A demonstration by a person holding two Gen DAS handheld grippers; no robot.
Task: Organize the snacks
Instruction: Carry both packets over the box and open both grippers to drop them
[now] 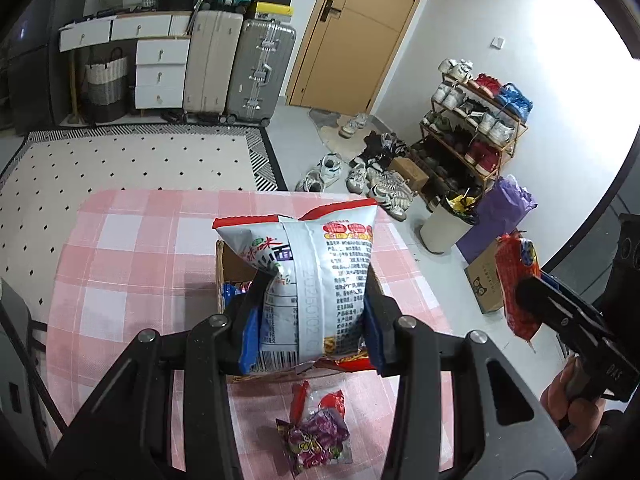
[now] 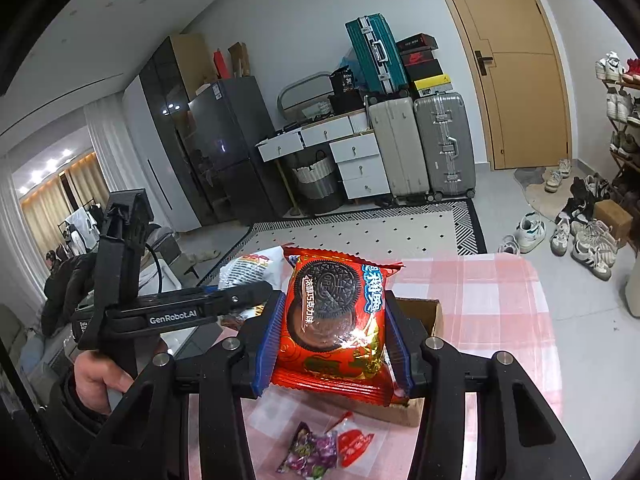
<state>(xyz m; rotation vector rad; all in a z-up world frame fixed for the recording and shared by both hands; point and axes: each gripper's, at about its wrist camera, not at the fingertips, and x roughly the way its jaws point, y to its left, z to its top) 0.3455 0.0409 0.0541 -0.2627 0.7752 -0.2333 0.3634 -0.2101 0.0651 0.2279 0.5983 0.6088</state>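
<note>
My left gripper (image 1: 310, 320) is shut on a white noodle snack bag (image 1: 312, 272) with a red top edge, held upright above a cardboard box (image 1: 226, 264) on the pink checked tablecloth (image 1: 132, 264). My right gripper (image 2: 330, 344) is shut on a red chocolate-cookie packet (image 2: 336, 316), lifted over the same box (image 2: 428, 312). In the left wrist view the right gripper (image 1: 532, 292) shows at the right edge with the red packet (image 1: 516, 280). The right wrist view shows the left gripper (image 2: 256, 292) with the white bag (image 2: 248, 268).
Small purple and red candy packets (image 1: 316, 432) lie on the cloth in front of the box, and the candy packets (image 2: 324, 448) show again in the right wrist view. Several snacks lie inside the box. Beyond the table are a dotted rug (image 1: 132, 160), suitcases (image 1: 260, 68), a shoe rack (image 1: 476, 128) and a bin (image 1: 444, 224).
</note>
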